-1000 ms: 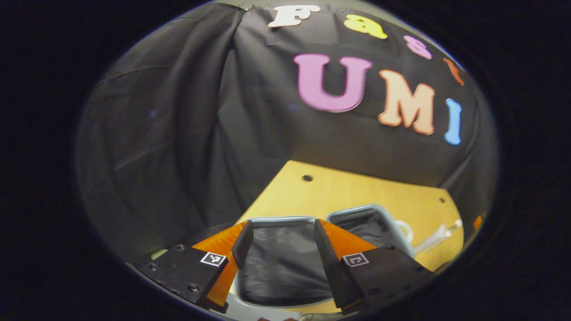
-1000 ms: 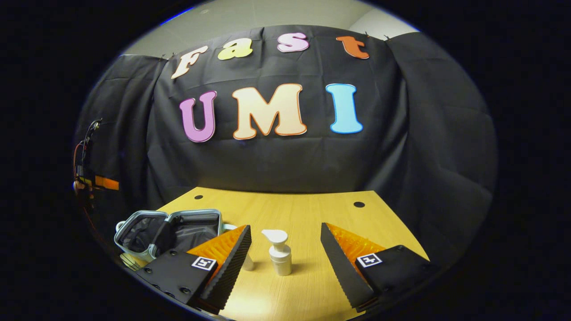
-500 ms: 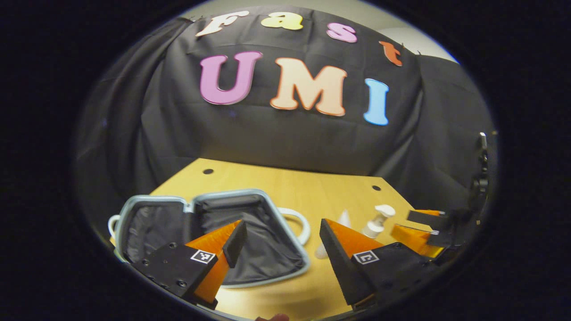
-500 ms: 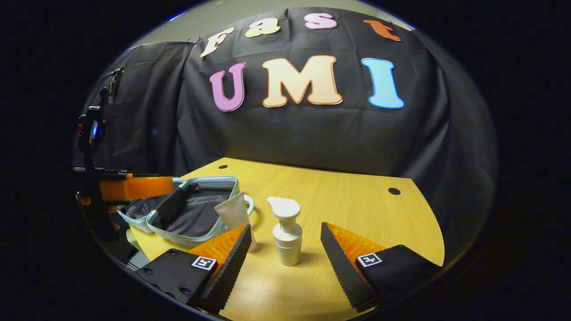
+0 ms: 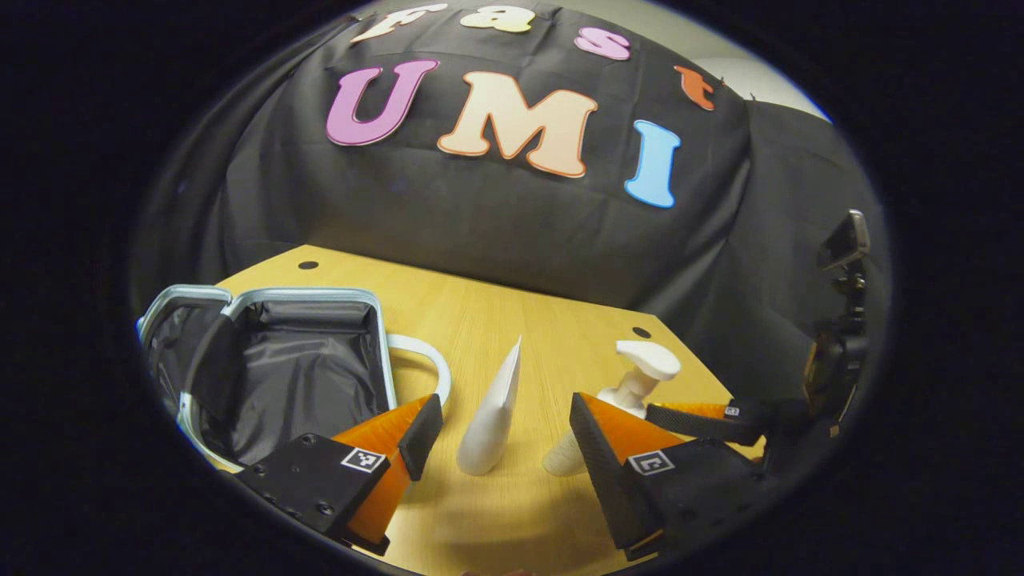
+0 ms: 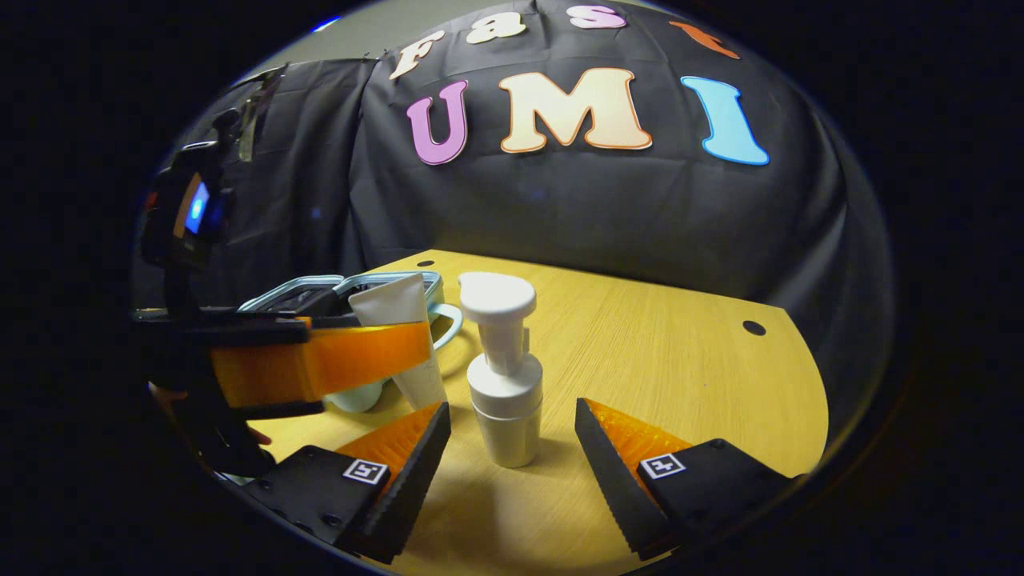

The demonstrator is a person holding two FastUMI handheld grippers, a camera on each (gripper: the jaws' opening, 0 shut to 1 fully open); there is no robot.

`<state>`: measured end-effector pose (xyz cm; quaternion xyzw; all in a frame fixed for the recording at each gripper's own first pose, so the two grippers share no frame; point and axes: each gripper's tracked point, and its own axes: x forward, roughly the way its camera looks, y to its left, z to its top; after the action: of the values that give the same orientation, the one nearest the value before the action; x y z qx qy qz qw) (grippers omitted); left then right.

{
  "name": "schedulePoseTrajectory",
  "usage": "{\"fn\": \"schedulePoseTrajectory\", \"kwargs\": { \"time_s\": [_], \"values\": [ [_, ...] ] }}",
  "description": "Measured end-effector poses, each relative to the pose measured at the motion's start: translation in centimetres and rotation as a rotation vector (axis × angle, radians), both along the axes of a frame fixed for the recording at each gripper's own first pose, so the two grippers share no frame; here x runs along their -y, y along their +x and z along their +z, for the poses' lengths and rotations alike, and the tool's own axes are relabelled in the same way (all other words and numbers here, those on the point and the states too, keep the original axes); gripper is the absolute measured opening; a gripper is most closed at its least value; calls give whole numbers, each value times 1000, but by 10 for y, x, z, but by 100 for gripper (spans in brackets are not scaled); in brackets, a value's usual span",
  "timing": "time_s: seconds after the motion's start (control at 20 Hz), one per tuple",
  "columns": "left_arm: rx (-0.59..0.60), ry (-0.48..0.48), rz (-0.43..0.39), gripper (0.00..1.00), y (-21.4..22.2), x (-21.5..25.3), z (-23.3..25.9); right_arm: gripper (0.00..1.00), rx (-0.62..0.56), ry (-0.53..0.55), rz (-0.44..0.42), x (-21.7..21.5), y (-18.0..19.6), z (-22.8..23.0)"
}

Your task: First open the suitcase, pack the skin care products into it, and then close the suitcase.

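1. While your left gripper (image 5: 496, 436) is holding its fingers wide apart, the white tube (image 5: 490, 416) is standing upright on its cap between them, touching neither finger.
2. Your right gripper (image 6: 512, 444) is likewise spreading its fingers wide, and the white pump bottle (image 6: 504, 376) is standing upright in the gap between them, with neither finger pressing on it.
3. From the left gripper view, the pump bottle (image 5: 620, 400) is sitting just to the right of the tube, partly behind your left gripper's right-hand finger, with your right gripper (image 5: 704, 412) reaching in beside it.
4. From the right gripper view, the tube (image 6: 404, 336) is standing just left of the pump bottle, and your left gripper (image 6: 320, 364) is crossing in front of its lower part.
5. Farther out, the suitcase (image 5: 240, 298) is lying open on the wooden table (image 5: 512, 320), to the left of the tube in the left gripper view, showing a dark fabric lining; no product is lying in the half you can see.
6. Its pale handle (image 5: 428, 360) is pointing toward the tube.
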<state>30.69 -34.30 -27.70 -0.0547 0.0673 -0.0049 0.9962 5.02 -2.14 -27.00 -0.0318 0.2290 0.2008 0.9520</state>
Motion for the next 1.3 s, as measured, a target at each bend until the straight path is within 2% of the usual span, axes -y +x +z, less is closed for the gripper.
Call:
{"fn": "schedulePoseTrajectory", "kwargs": {
  "time_s": [0.1,0.15,0.2,0.25,0.3,0.35,0.4,0.55,0.7,0.85,1.0,1.1,1.25,1.3],
  "values": [
    [-31,-15,35,89,15,-4,-15,98,-8,-8,10,1,3,-6],
    [-41,-24,41,81,19,-5,-19,99,-7,-12,11,3,5,-7],
    [-48,-27,51,77,21,-6,-22,99,-8,-13,10,4,7,-8],
    [-59,-20,70,68,24,-7,-27,98,-12,-12,6,4,10,-11],
    [-67,-12,79,54,25,-11,-29,98,-20,-9,2,4,12,-13],
    [-66,-2,91,52,28,-14,-30,98,-28,-5,-2,4,13,-16],
    [-65,-2,88,41,31,-15,-29,98,-35,1,-4,3,14,-18],
    [-89,-7,72,30,29,-9,-22,98,-50,12,-10,-4,18,-22],
    [-77,-12,47,28,25,-5,-3,88,-56,-10,-12,-6,20,-27],
    [-62,-7,11,24,12,-4,25,83,-58,-14,-21,-10,25,-31],
    [-53,2,10,27,-9,-20,52,63,-63,-35,-33,-13,27,-30],
    [-59,-13,26,26,-23,-39,66,62,-47,-78,-50,-13,29,-25],
    [-103,-21,60,26,-42,-76,75,62,7,-115,-50,-18,23,5],
    [-127,-11,73,29,-47,-91,76,61,16,-123,-46,-22,22,16]
  ]
}}
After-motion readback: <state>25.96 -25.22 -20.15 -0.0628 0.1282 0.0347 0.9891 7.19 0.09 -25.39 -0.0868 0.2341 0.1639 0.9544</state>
